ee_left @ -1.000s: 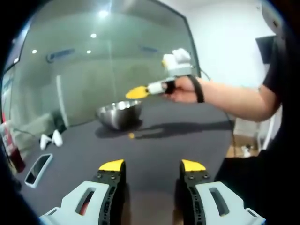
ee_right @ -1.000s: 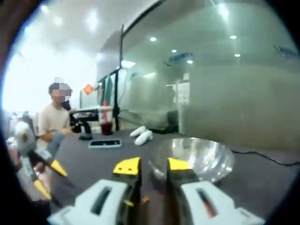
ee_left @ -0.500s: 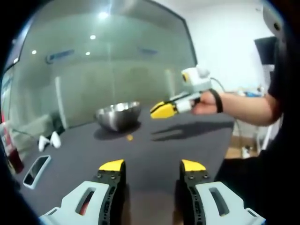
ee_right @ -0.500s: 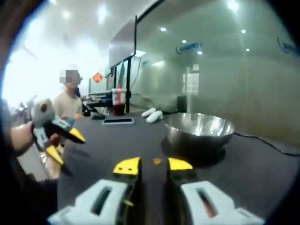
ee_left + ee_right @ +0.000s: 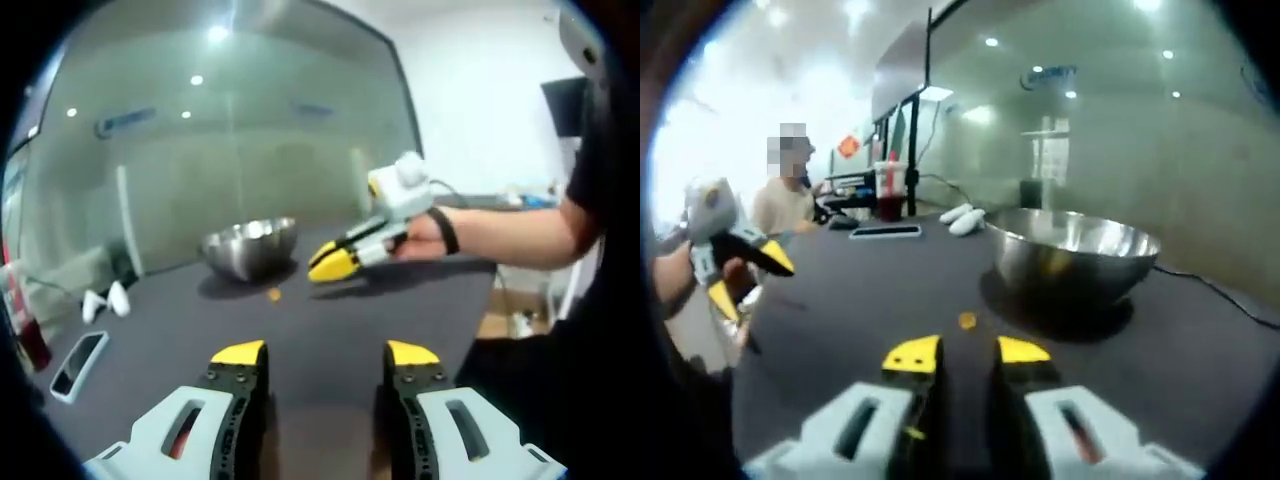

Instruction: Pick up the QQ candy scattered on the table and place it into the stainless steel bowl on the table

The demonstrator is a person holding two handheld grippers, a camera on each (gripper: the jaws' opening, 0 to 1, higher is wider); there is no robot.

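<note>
Bench [image 5: 330, 330] of dark grey spreads ahead of both grippers and carries everything here. Stainless steel bowl [image 5: 1072, 260] sits upright on it, ahead and to the right of the right gripper [image 5: 968, 352], whose yellow-tipped jaws stand a narrow gap apart with nothing between them. In the left gripper view the bowl [image 5: 250, 247] lies well ahead of the left gripper [image 5: 324, 352], slightly left of its line, and that gripper's jaws are wide apart and empty.

The right gripper [image 5: 333, 262] also comes into the left gripper view from the right, held in a hand [image 5: 425, 236] low over the bench just beside the bowl, its yellow tips close together; the left gripper [image 5: 745, 278] shows at the left edge of the right gripper view, jaws spread.

A phone [image 5: 80, 362] lies flat on the bench far left of the left gripper, with a white object [image 5: 107, 298] beyond it.

One small orange QQ candy [image 5: 967, 320] rests on the bench just ahead of the right gripper's tips, between them and the bowl; in the left gripper view the candy [image 5: 274, 294] lies just in front of the bowl.
</note>
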